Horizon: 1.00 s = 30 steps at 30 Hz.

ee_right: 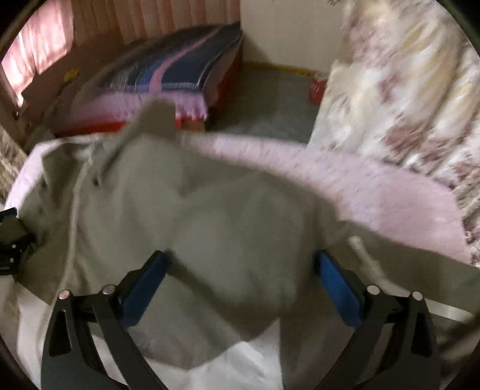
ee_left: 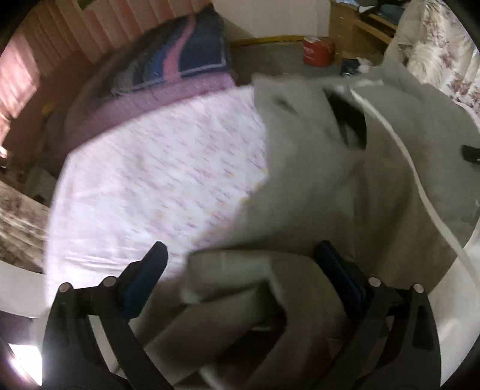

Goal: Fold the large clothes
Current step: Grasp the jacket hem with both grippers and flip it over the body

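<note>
1. Left wrist view shows the left gripper [ee_left: 240, 264] with its dark-blue-padded fingers spread wide; a bunched fold of the large grey-beige fabric garment [ee_left: 330, 186] lies between them, but neither pad presses on it.
2. That garment has a white cord or trim [ee_left: 405, 156] running down it and a dark opening near its top. It covers the right part of the pale pink patterned bed sheet [ee_left: 156, 180] and reaches the bed's right edge.
3. Right wrist view shows the right gripper [ee_right: 241, 265], blue-padded fingers likewise released and wide apart, with the garment [ee_right: 210, 216] heaped between and beyond them. The frame is blurred, so whether a pad touches the cloth cannot be told.
4. In this view the garment spreads over the bed's middle and left, with the sheet [ee_right: 390, 195] bare along the far and right edges.
5. At the left edge of the right wrist view, part of a black gripper [ee_right: 12, 240] rests at the garment's edge.
6. Around the bed: a folded dark blue blanket with a pink stripe [ee_left: 180, 57] sits on a purple cover past the far edge; a floral cream-and-mauve cloth [ee_right: 405, 90] rises beside the right edge.
7. On the grey floor [ee_left: 270, 60] beyond stand a red cylindrical container [ee_left: 318, 51] and a wooden shelf unit [ee_left: 360, 27]; pink curtains [ee_left: 27, 75] hang at the left.
</note>
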{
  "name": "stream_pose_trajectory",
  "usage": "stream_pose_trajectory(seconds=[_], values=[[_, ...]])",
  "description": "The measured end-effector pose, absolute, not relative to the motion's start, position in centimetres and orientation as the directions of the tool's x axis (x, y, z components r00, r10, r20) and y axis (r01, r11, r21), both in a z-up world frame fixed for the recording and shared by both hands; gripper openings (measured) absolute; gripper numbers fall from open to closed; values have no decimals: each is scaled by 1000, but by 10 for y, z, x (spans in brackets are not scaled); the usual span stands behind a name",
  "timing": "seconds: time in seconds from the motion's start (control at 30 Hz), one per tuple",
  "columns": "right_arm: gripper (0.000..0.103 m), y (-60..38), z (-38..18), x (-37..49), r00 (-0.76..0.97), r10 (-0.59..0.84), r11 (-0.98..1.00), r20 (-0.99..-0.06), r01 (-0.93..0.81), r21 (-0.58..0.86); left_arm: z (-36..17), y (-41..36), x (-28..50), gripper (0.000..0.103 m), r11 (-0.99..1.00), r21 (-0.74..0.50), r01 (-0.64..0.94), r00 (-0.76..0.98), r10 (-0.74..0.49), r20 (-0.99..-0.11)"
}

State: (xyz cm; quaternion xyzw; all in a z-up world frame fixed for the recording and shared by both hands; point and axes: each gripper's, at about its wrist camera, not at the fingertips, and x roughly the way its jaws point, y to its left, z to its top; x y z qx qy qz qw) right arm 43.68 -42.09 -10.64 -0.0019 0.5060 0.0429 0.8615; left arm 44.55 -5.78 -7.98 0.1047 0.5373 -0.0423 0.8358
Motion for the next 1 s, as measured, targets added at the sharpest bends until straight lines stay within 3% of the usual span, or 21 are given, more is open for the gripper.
stream_pose_trajectory(seconds=[0.03,0.07,0.1,0.13,0.2,0.27,0.6,0.67,0.77,0.8,0.83,0.9,1.0], values=[[30,-421,-105,434,517,66,997,-854,-71,34,-79,-57,444,87,978,110,177,441,21,-897],[19,-422,-103,433,531,75,997,-844,-66,47,-78,-58,442,81,979,89,185,458,-6,-889],[7,-423,-99,432,540,114,993,-834,-69,91,-76,-60,441,65,979,80,189,472,-19,-881],[5,-422,-94,431,558,116,993,-822,-71,92,-73,-62,440,44,979,64,193,496,-41,-867],[4,-424,-80,430,605,112,994,-788,-63,93,-69,-66,442,25,978,86,188,533,-28,-846],[3,-435,-59,430,654,124,990,-746,-30,138,-59,-76,447,19,971,147,190,606,2,-796],[2,-480,10,448,783,-15,994,-622,79,76,20,-127,516,18,939,299,171,830,26,-557],[2,-487,8,458,775,-17,994,-632,83,75,11,-139,532,28,915,351,201,816,42,-576],[3,-487,-4,470,749,10,992,-663,74,99,-18,-140,554,70,868,460,188,768,162,-619],[11,-489,-4,466,753,7,990,-658,88,110,-24,-137,553,84,855,487,180,760,194,-621],[43,-493,-3,461,759,23,986,-651,91,140,-27,-130,549,85,854,489,175,755,202,-624],[91,-497,5,438,778,68,976,-625,78,204,-24,-113,535,89,874,450,182,741,179,-647],[91,-491,15,390,794,81,979,-603,48,196,-7,-88,507,94,898,407,171,747,151,-648]])
